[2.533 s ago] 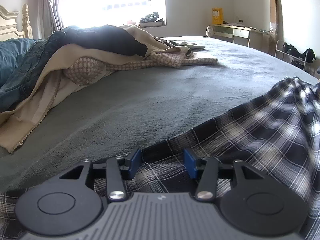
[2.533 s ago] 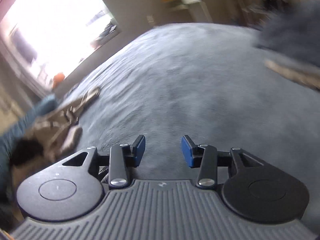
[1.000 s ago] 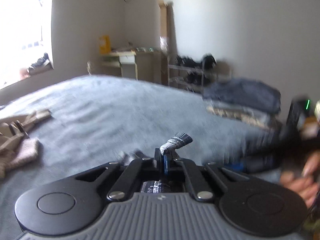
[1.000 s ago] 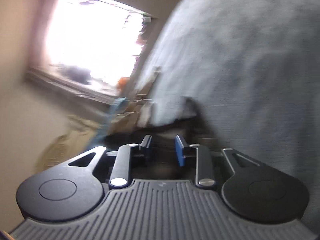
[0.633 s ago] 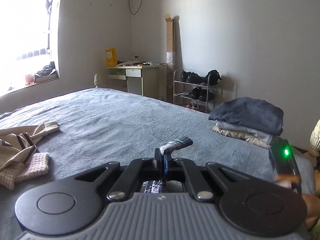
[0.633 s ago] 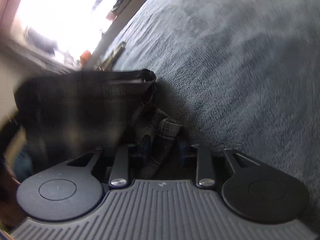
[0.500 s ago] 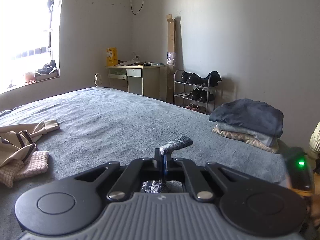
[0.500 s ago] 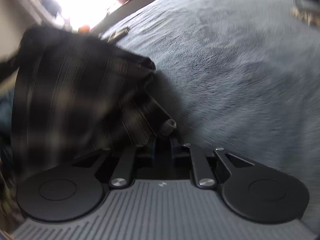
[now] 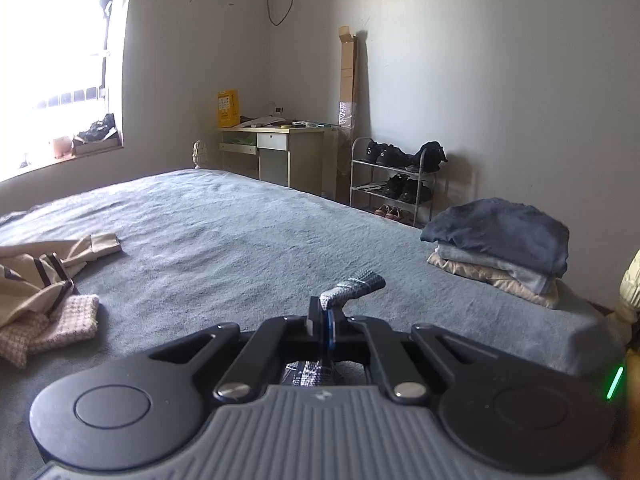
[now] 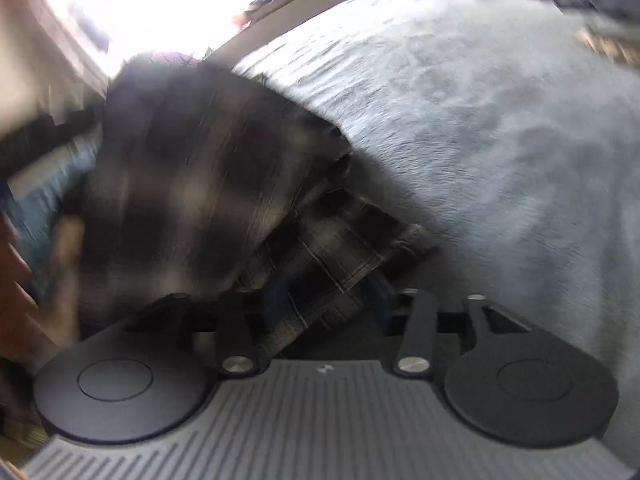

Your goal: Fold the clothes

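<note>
My left gripper [image 9: 323,322] is shut on a corner of the dark plaid garment; a grey checked tip [image 9: 354,286] sticks up past the pads. It hovers over the grey bed [image 9: 240,232]. In the blurred right wrist view the plaid garment [image 10: 192,184] hangs in a bunch at the left, above the bed [image 10: 500,120]. A lower fold of it lies between the fingers of my right gripper [image 10: 328,300]. Those jaws are opening and the right pad stands clear of the cloth.
A stack of folded clothes [image 9: 500,248] sits at the bed's right edge. Loose beige and pink clothes [image 9: 40,276] lie at the left. Beyond the bed are a desk [image 9: 276,148] and a shoe rack [image 9: 396,184]. A green light [image 9: 614,382] glows at the right edge.
The right gripper's jaws have spread from nearly shut, with the plaid fold still between them, and its view has rolled. The left gripper has kept still and shut on its corner.
</note>
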Demonstrator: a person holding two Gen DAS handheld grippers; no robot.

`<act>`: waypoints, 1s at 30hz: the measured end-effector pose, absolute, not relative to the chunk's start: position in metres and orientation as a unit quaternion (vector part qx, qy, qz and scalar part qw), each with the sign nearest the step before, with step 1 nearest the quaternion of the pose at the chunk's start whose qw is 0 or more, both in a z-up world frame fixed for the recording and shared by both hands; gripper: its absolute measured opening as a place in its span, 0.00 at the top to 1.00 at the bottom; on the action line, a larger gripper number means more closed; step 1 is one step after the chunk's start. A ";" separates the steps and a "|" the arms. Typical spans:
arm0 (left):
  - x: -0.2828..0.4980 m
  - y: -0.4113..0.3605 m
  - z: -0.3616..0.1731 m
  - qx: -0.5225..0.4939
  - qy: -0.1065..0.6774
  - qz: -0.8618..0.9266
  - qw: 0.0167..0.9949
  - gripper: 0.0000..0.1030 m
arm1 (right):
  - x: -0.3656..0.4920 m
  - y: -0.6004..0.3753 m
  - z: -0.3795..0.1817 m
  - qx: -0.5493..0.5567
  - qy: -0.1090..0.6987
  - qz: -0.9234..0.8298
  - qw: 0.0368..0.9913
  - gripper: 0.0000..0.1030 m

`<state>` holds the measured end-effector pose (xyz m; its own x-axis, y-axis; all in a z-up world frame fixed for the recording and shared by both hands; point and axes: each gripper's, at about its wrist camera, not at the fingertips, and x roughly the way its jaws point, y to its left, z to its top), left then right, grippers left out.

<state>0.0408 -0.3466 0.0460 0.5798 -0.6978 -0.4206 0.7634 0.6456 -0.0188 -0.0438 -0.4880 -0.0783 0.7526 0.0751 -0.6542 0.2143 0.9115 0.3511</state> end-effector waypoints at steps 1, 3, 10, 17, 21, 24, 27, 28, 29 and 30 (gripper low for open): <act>0.042 -0.345 0.046 0.078 0.201 -0.414 0.884 0.97 | -0.044 -0.476 -0.083 0.153 0.355 -0.037 0.921 0.55; 0.044 -0.342 0.047 0.075 0.200 -0.414 0.885 0.97 | -0.058 -0.459 -0.085 0.060 0.353 -0.038 0.933 0.54; 0.048 -0.338 0.048 0.062 0.202 -0.414 0.885 0.97 | -0.096 -0.499 -0.074 0.133 0.360 -0.053 0.922 0.53; 0.046 -0.340 0.047 0.061 0.199 -0.416 0.885 0.97 | -0.058 -0.541 -0.086 0.301 0.326 -0.058 0.894 0.56; 0.044 -0.342 0.050 0.059 0.191 -0.419 0.886 0.97 | -0.066 -0.550 -0.092 0.320 0.297 -0.061 0.897 0.95; 0.040 -0.344 0.053 0.053 0.188 -0.423 0.885 0.97 | -0.086 -0.553 -0.094 0.342 0.275 -0.059 0.897 0.97; 0.034 -0.349 0.053 0.054 0.186 -0.432 0.881 0.97 | -0.103 -0.553 -0.091 0.359 0.253 -0.058 0.896 0.97; 0.032 -0.351 0.052 0.054 0.187 -0.437 0.878 0.97 | -0.111 -0.551 -0.089 0.358 0.249 -0.061 0.898 0.97; 0.029 -0.354 0.051 0.057 0.188 -0.440 0.876 0.97 | -0.118 -0.549 -0.087 0.357 0.245 -0.064 0.899 0.97; 0.027 -0.357 0.049 0.062 0.189 -0.442 0.874 0.97 | -0.121 -0.549 -0.088 0.363 0.244 -0.064 0.897 0.97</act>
